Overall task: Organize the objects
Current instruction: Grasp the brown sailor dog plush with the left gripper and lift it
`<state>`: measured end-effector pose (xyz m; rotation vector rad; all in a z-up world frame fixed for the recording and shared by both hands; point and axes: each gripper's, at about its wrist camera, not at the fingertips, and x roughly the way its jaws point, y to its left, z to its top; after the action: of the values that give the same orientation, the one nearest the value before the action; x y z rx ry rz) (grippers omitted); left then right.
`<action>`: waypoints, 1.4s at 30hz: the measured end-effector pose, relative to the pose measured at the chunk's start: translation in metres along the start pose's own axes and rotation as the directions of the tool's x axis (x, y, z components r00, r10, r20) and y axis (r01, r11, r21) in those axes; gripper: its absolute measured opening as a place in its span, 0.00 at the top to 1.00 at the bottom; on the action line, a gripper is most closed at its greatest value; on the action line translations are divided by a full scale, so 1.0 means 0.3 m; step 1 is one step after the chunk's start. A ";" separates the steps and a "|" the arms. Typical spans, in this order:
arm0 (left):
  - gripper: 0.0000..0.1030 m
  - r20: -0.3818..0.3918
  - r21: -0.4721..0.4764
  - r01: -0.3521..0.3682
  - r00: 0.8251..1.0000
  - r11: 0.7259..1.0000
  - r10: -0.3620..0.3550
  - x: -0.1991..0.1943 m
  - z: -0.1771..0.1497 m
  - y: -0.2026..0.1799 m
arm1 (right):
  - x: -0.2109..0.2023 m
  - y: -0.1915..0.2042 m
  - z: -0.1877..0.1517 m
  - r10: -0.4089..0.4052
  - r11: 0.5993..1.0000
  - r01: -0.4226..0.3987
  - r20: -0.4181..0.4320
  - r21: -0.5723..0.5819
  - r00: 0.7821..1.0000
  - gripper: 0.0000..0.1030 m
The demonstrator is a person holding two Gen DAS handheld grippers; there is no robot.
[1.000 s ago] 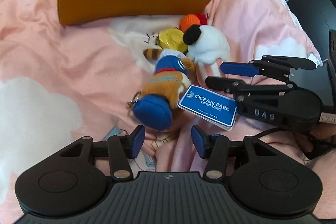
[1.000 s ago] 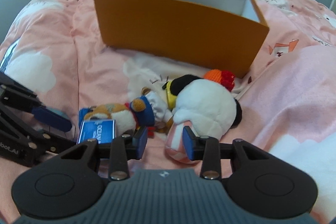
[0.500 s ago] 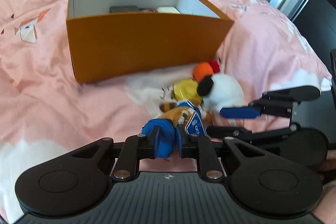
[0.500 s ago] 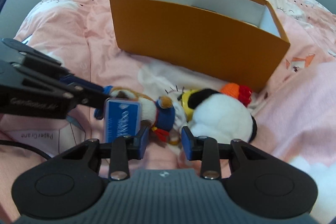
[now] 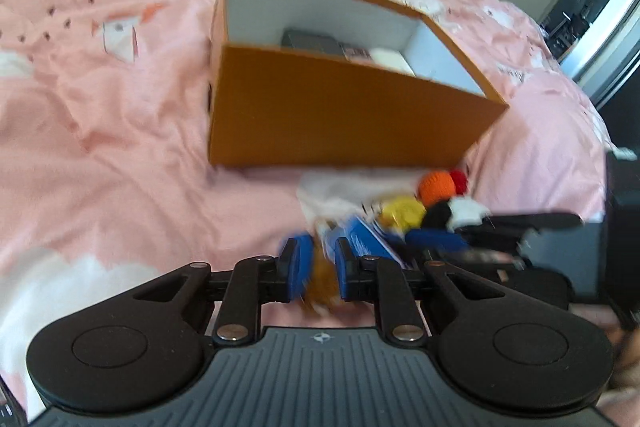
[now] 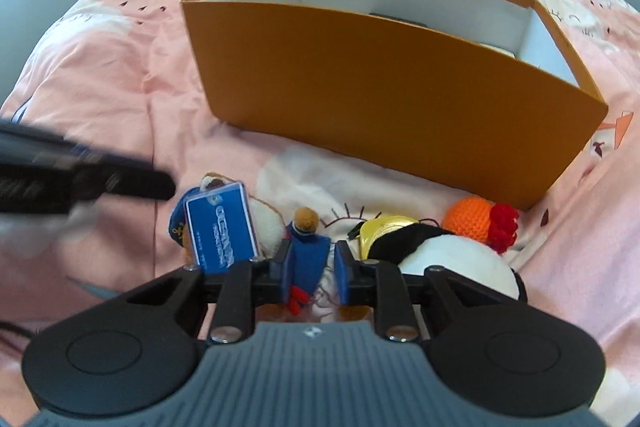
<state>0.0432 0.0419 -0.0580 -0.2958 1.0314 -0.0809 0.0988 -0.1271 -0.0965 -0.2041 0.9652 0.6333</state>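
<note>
Left tool [image 5: 316, 275] pinched onto the furry end of the plush toy [image 6: 307, 253], lying on the bed [image 6: 120, 87] before the box [image 6: 380, 115]. Right tool [image 6: 312, 271] narrowed around its blue middle; cannot tell whether gripping. Soft, light, squashy: best taken mid-body.

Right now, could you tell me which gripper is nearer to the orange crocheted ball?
Right. The right gripper sits just left of the orange crocheted ball, around the sailor plush; the left gripper is farther left.

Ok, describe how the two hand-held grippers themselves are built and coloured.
Both look alike. The left hand-held gripper and right hand-held gripper have matte black linkage arms with silver pivot pins, blue fingertip pads, two round black discs, and a ribbed dark grey body bearing a small white emblem.
</note>
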 end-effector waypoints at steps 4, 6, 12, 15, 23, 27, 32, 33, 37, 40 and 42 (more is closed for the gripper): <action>0.78 -0.126 -0.026 0.041 0.991 0.999 -0.044 0.062 -0.025 0.006 | 0.015 -0.002 -0.002 -0.013 1.000 0.013 0.010 -0.004 1.000 0.79; 0.77 -0.172 -0.059 0.066 0.982 0.996 -0.075 0.108 -0.036 0.017 | 0.022 -0.007 -0.003 -0.017 1.000 0.017 0.013 -0.002 1.000 0.79; 0.73 -0.173 -0.103 0.079 0.980 0.992 -0.096 0.189 -0.036 0.032 | 0.028 -0.016 -0.005 -0.020 1.000 0.019 0.034 0.008 0.999 0.79; 0.73 -0.133 -0.093 0.051 0.989 0.994 -0.063 0.192 -0.022 0.027 | 0.020 -0.029 -0.002 -0.030 0.999 0.029 0.044 0.027 0.999 0.79; 0.73 0.010 -0.113 0.034 0.999 0.993 -0.033 0.171 0.037 0.042 | 0.010 -0.046 0.012 -0.041 0.999 0.039 0.057 0.037 0.998 0.81; 0.65 -0.014 -0.155 0.056 0.998 0.986 -0.059 0.168 0.038 0.070 | -0.021 -0.061 0.017 -0.042 0.998 0.038 0.084 0.051 0.996 0.82; 0.54 -0.059 -0.253 0.092 0.992 0.963 -0.110 0.203 0.012 0.111 | -0.077 -0.075 0.015 -0.100 0.993 0.091 0.139 0.071 0.985 0.80; 0.54 -0.062 -0.265 0.100 0.991 0.959 -0.120 0.210 0.007 0.112 | -0.090 -0.083 0.009 -0.111 0.991 0.100 0.145 0.086 0.983 0.80; 0.49 -0.053 -0.298 0.140 0.985 0.944 -0.162 0.238 0.009 0.101 | -0.138 -0.105 -0.031 -0.173 0.978 0.152 0.144 0.146 0.974 0.70; 0.46 -0.045 -0.320 0.150 0.984 0.935 -0.173 0.258 0.021 0.093 | -0.157 -0.109 -0.059 -0.223 0.965 0.203 0.117 0.166 0.968 0.64; 0.43 -0.038 -0.334 0.155 0.983 0.930 -0.178 0.271 0.027 0.089 | -0.158 -0.118 -0.069 -0.241 0.959 0.222 0.099 0.178 0.965 0.53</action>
<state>0.0900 0.0524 -0.1292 -0.6911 1.0851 -0.0718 0.0859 -0.1840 -0.0735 -0.1275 0.8574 0.3435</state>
